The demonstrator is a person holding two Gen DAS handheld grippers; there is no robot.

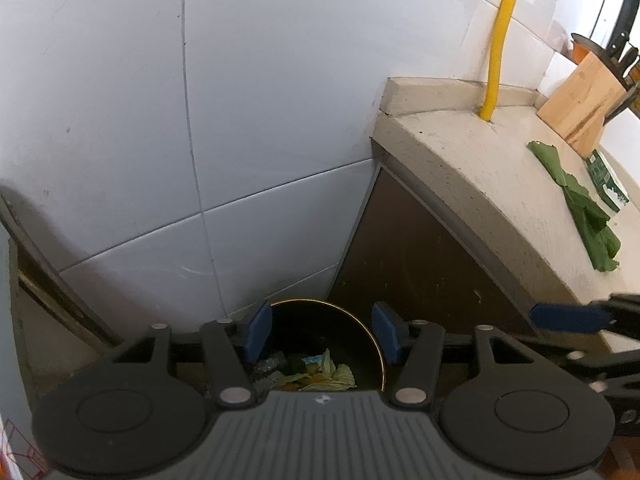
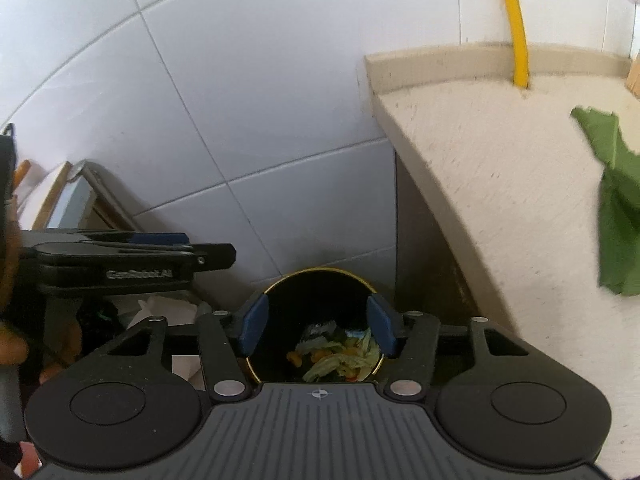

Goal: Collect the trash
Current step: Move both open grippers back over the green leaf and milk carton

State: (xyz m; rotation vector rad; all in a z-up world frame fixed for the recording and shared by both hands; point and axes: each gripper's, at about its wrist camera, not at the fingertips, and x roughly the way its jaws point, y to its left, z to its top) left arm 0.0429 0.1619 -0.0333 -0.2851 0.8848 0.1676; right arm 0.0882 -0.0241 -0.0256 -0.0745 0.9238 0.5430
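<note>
1. Tiles (image 1: pixel 260 120) fill the left of both views, white, with thin grey seams.
2. Left gripper (image 1: pixel 322 334) hangs over the bin (image 1: pixel 370 334), fingers apart, nothing between the blue pads (image 1: pixel 258 332).
3. Right gripper (image 2: pixel 316 326) hangs over the same bin (image 2: pixel 320 276) (black, gold rim), fingers also apart and empty.
4. Scraps (image 2: pixel 340 360) lie at the bin's bottom: pale leaves, orange bits, a wrapper.
5. Counter (image 1: pixel 480 168) stands right of the bin, a yellow pipe (image 1: pixel 498 48) rising from it.
6. Leaves (image 1: pixel 580 204) lie on the counter, beside a green packet (image 1: pixel 606 182) and a knife block (image 1: pixel 580 100).
</note>
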